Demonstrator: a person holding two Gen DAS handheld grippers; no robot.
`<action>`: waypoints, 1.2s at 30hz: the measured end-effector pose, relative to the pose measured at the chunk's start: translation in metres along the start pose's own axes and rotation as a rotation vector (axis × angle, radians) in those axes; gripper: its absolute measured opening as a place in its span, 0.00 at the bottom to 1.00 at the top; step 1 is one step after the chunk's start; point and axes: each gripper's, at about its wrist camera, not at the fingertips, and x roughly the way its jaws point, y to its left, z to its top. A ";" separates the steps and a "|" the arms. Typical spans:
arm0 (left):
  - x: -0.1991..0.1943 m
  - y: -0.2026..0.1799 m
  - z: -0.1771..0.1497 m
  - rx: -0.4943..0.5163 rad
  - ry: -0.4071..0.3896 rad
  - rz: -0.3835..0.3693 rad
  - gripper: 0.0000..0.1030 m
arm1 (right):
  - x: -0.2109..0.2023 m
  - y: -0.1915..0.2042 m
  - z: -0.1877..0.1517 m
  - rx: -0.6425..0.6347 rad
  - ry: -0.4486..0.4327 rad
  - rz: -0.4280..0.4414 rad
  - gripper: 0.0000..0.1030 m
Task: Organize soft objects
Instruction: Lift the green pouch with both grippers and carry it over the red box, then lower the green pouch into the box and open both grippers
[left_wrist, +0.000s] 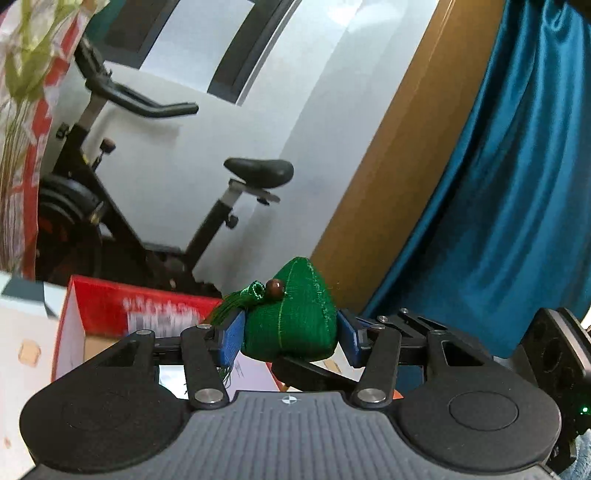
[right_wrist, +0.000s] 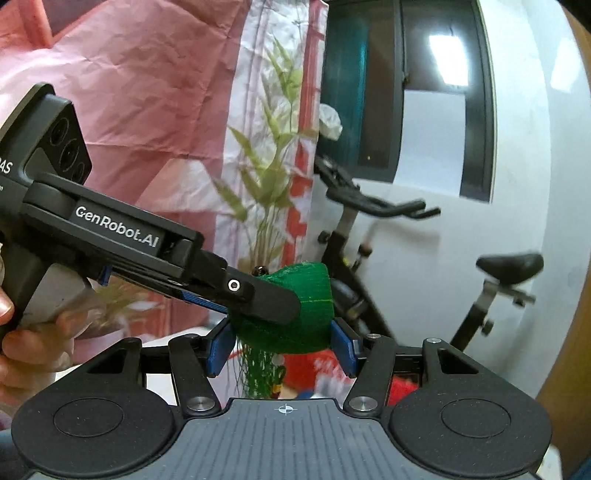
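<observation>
A green stuffed fabric pouch (left_wrist: 299, 317), pyramid-shaped, carries a brown bead (left_wrist: 275, 288) and a green tassel (left_wrist: 229, 306). My left gripper (left_wrist: 290, 332) is shut on it, blue pads pressing both sides. In the right wrist view the same pouch (right_wrist: 314, 291) sits between the blue pads of my right gripper (right_wrist: 280, 343), also shut on it, the tassel (right_wrist: 262, 373) hanging below. The left gripper's black finger (right_wrist: 266, 299) reaches in from the left and lies across the pouch. A finger (left_wrist: 314, 369) of the right gripper shows under the pouch. The pouch is held up in the air.
A black exercise bike (left_wrist: 147, 221) stands against the white wall. An open red box (left_wrist: 147, 306) lies below left. A blue curtain (left_wrist: 498, 184) hangs on the right. A pink sheet (right_wrist: 129, 110) and a leafy plant (right_wrist: 266, 177) are behind; a hand (right_wrist: 22, 350) holds the left gripper.
</observation>
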 end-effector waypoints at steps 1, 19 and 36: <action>0.005 0.001 0.006 0.007 -0.002 0.002 0.54 | 0.008 -0.004 0.003 -0.007 -0.004 -0.002 0.51; 0.116 0.086 -0.011 -0.074 0.229 0.070 0.54 | 0.133 -0.054 -0.065 0.097 0.226 0.090 0.51; 0.143 0.195 0.003 -0.171 0.262 0.211 0.55 | 0.266 -0.017 -0.062 -0.023 0.416 0.159 0.51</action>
